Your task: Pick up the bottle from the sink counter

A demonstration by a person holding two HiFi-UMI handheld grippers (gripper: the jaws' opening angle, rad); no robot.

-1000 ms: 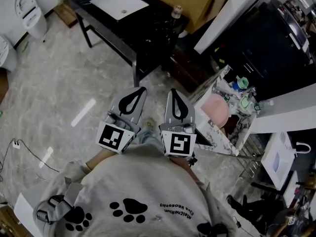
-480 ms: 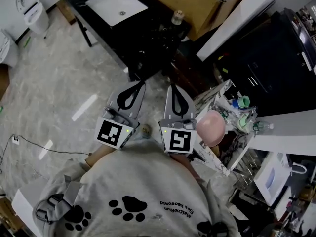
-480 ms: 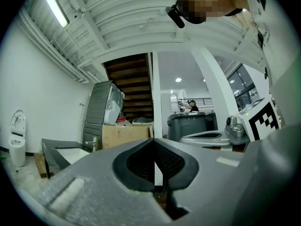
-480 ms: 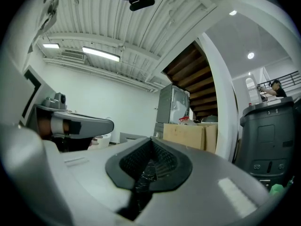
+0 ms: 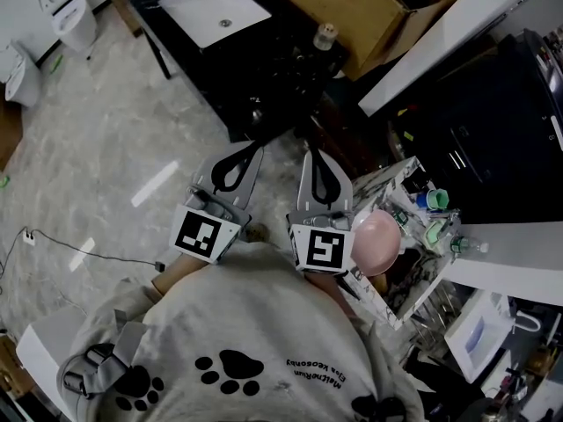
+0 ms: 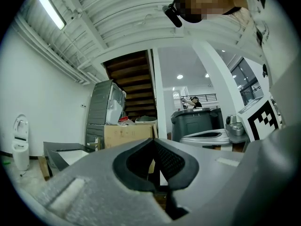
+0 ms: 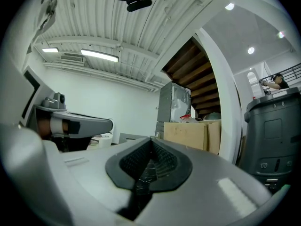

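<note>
Head view showed the bottle (image 5: pixel 326 35) standing on the black sink counter (image 5: pixel 264 69), well apart from both claws and farther up the picture than either; it lay ahead of the right gripper (image 5: pixel 312 158) and slightly to its right, and ahead and clearly to the right of the left gripper (image 5: pixel 249 155); it stood upright, long axis vertical, its pale cap facing up toward the camera; it sat to the right of the white basin (image 5: pixel 211 7) let into the counter, and just beside the open cardboard box (image 5: pixel 352 7); the basin showed a drain at its middle; the inside of the box was too dark to tell its contents; to the right of the right gripper a rack (image 5: pixel 380 181) held a pink bowl (image 5: pixel 376 242) and some teal-topped items too small to name; left gripper view showed that claw's jaws together at the tips with only air in the loop behind them; right gripper view showed the same, jaws closed tip to tip and holding nothing; both claws pointed roughly level, side by side in front of the person's grey sweatshirt (image 5: pixel 246 323).
</note>
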